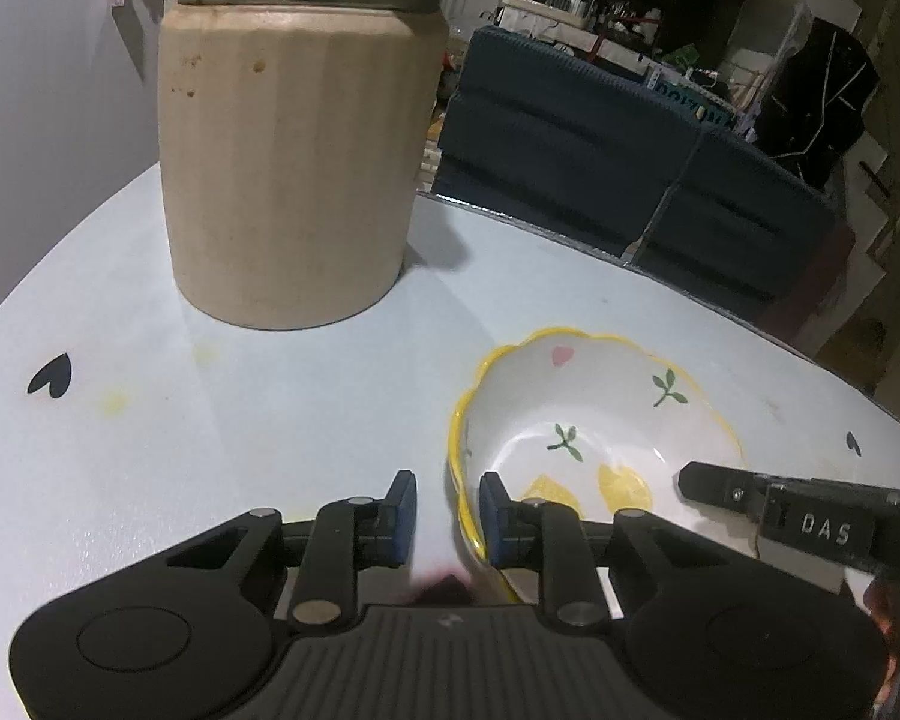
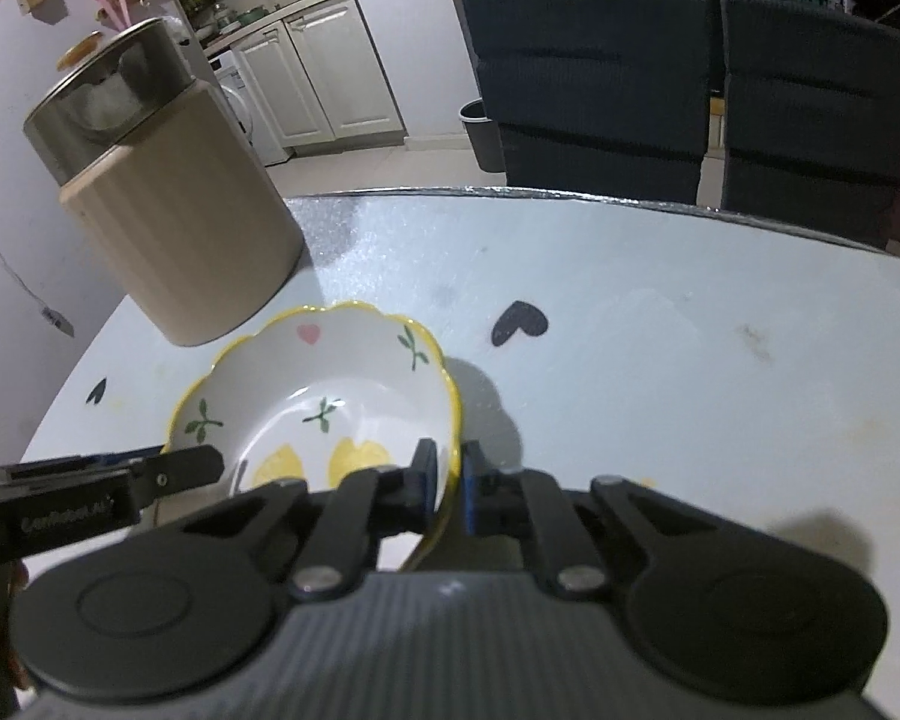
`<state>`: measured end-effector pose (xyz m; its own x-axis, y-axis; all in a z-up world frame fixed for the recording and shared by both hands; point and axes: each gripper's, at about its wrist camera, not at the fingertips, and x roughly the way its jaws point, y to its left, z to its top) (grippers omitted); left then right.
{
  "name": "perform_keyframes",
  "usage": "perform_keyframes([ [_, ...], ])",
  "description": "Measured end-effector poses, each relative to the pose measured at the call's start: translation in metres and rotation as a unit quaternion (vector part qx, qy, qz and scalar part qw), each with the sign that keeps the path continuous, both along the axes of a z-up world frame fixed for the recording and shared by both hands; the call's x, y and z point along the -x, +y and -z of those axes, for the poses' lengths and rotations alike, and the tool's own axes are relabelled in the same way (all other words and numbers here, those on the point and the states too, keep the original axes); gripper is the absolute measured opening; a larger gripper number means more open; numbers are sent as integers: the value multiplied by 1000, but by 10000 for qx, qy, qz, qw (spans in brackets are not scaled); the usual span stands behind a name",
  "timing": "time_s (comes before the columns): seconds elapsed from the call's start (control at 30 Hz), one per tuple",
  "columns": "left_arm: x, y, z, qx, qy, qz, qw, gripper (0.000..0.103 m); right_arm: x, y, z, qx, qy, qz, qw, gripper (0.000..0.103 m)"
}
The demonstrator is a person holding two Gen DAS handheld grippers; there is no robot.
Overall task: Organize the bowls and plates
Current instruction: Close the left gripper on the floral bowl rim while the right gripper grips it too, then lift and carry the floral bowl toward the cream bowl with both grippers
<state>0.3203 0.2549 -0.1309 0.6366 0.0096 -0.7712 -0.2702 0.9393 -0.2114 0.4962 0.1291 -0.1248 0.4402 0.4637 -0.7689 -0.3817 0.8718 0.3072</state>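
A white bowl (image 1: 594,438) with a scalloped yellow rim, painted with green sprigs, a pink heart and 2 yellow patches, sits on the pale blue table (image 1: 270,420), just beside a ribbed beige canister (image 1: 288,168) with a metal top. The left gripper (image 1: 448,510) straddles the bowl's near-left rim: 1 blue-padded finger lies inside the bowl, the other outside, with a clear gap between the outer pad and the wall (fingers apart, not clamping). The right gripper (image 2: 448,489) holds the opposite rim, its 2 pads pressed onto the thin wall from either side. Black heart marks (image 2: 519,322) dot the tabletop. 2 dark blue chairs (image 2: 594,90) stand at the table's far edge (kitchen cabinets show behind them).
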Motion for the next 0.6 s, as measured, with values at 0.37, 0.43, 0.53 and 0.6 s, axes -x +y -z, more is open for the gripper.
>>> perform_keyframes([
  [0.37,-13,-2,4,89,138,95,9998,16,2,-3,6,-57,-8,7,10000,12],
  [0.43,-12,-3,4,117,142,97,9998,12,4,-6,4,-68,-33,30,10000,12],
  [0.53,-10,0,4,193,100,126,9997,10,7,-9,5,-142,-68,67,9999,11],
  [0.6,-8,0,4,177,122,133,9997,9,10,-10,4,-141,-65,108,9998,10],
])
